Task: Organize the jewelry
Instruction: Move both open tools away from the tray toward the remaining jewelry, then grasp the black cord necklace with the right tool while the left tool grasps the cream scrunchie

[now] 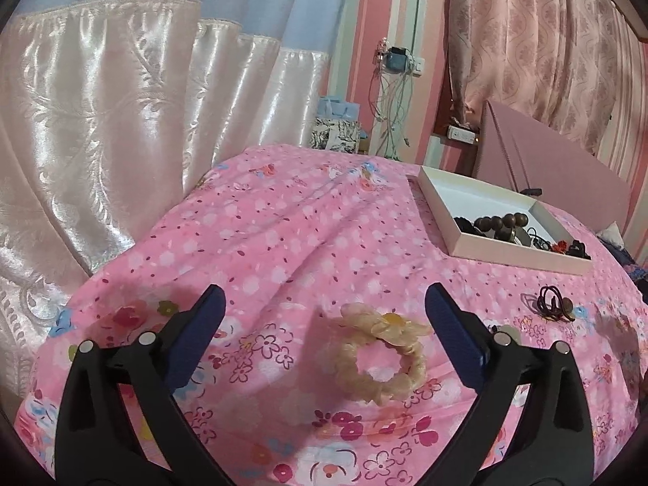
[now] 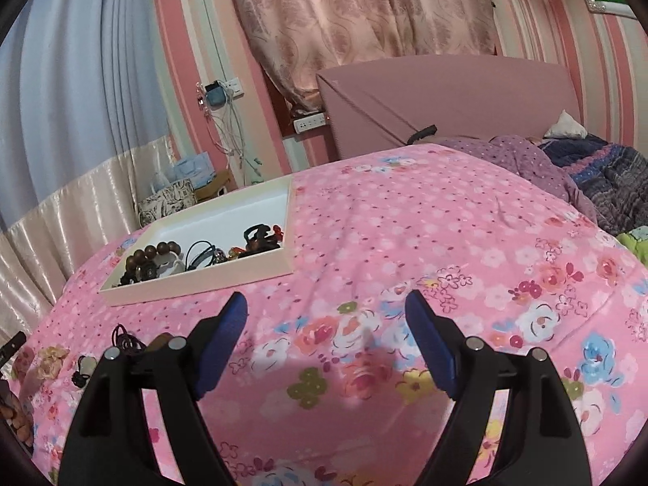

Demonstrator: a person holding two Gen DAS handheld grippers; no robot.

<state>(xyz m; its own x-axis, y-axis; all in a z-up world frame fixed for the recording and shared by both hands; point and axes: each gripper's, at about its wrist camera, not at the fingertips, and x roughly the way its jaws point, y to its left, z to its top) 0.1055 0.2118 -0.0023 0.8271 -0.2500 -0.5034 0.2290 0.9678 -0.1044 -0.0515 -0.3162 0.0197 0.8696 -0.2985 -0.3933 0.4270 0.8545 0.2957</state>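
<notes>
Left wrist: L gripper [image 1: 324, 320] jaws apart, cream scrunchie [image 1: 380, 358] between, untouched | centre, close gently | R gripper [image 2: 326, 324] apart, empty.

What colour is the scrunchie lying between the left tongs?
Pale cream-yellow scrunchie; shows best in left wrist view.

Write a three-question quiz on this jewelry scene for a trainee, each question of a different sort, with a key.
1. True or false: the left gripper grips the cream scrunchie.
2. Which already lies in the white tray? A) dark wooden bead bracelet B) cream scrunchie C) dark red cord loop
3. Fill in: nothing lies between the right gripper's jaws except the ____ floral bedspread.

Key:
1. False; its jaws are open, with the scrunchie lying on the bedspread between them.
2. A
3. pink
</notes>
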